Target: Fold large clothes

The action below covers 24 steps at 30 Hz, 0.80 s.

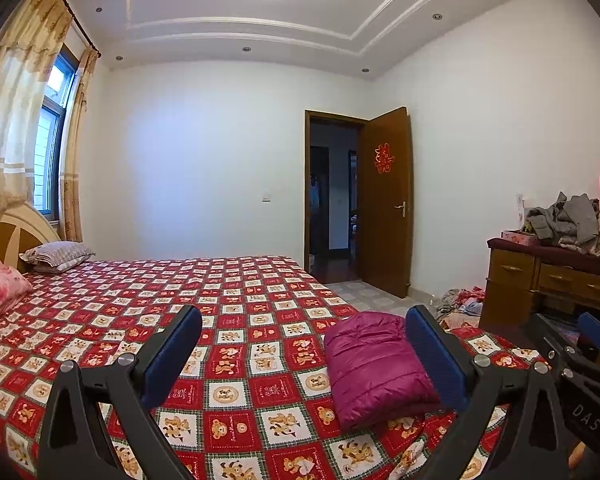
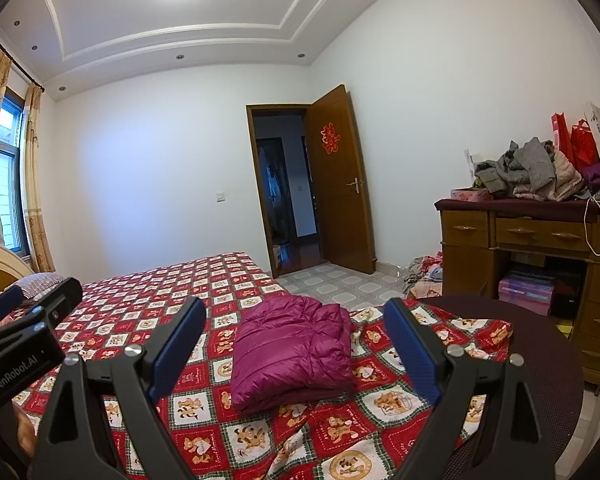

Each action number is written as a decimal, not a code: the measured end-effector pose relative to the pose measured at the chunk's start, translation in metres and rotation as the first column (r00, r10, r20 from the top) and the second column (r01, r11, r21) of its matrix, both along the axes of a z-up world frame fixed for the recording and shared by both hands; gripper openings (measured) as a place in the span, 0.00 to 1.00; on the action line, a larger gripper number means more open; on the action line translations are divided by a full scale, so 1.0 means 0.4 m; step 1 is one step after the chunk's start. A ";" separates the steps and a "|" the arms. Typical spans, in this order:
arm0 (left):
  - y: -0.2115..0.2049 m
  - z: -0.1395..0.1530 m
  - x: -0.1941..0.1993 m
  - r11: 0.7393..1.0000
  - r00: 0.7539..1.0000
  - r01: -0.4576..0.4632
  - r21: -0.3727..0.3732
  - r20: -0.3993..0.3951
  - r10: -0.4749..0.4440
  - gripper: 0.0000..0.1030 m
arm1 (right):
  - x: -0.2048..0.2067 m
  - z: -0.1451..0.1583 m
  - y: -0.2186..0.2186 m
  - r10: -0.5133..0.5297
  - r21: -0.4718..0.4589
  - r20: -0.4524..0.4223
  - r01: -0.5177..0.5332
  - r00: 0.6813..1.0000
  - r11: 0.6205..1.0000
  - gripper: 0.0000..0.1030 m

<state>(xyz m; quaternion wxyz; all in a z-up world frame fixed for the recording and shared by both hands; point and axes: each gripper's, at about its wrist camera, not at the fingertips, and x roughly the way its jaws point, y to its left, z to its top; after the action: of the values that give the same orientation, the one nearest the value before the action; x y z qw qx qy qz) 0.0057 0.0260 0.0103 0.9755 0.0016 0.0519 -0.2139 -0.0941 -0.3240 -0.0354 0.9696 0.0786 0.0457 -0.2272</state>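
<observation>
the magenta puffer jacket (image 2: 292, 350) lies folded into a compact bundle on the bed (image 2: 204, 284), near the bed's corner that faces the door. in the right wrist view it sits at the centre, a little toward 12 o'clock from the point between the fingers; in the left wrist view it is at about 3 o'clock, partly behind the right-side finger. under it is the red checked bedsheet (image 1: 236, 308) with teddy bear squares, a bit wrinkled around the jacket.

the right gripper (image 2: 296, 348) hangs above the sheet with its jaws spread wide and nothing between the blue pads (image 2: 180, 344); it does not touch the jacket. the left gripper (image 1: 304, 356) is also spread wide and holds nothing, with only the sheet visible between its fingers. each gripper shows at the edge of the other's view.

farther out, at 9 o'clock in the left wrist view, there are a pillow (image 1: 56, 254) and a pink quilt (image 1: 0, 288) by the headboard. at 3 o'clock a wooden dresser (image 2: 532, 240) carries a pile of grey clothes (image 2: 520, 172). at 12 o'clock the brown door (image 2: 336, 176) stands open.
</observation>
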 end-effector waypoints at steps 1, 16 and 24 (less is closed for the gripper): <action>-0.001 0.000 0.001 1.000 1.000 0.004 0.005 -0.001 -0.004 0.99 | 0.000 0.000 0.001 0.000 0.000 -0.001 0.000 1.000 1.000 0.90; 0.009 -0.009 0.074 0.999 0.988 0.051 -0.013 -0.145 -0.053 0.99 | 0.002 -0.001 0.004 -0.003 -0.004 0.000 0.003 1.000 1.000 0.92; 0.029 -0.027 0.119 1.000 0.981 0.024 -0.015 -0.194 -0.026 0.99 | 0.007 -0.009 0.005 -0.006 -0.006 -0.018 0.005 1.000 1.000 0.92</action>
<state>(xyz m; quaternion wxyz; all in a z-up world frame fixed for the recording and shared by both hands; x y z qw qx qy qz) 0.0534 0.0376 -0.0005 0.9630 -0.0246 0.1454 -0.2255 -0.0911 -0.3221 -0.0390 0.9688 0.0737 0.0533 -0.2307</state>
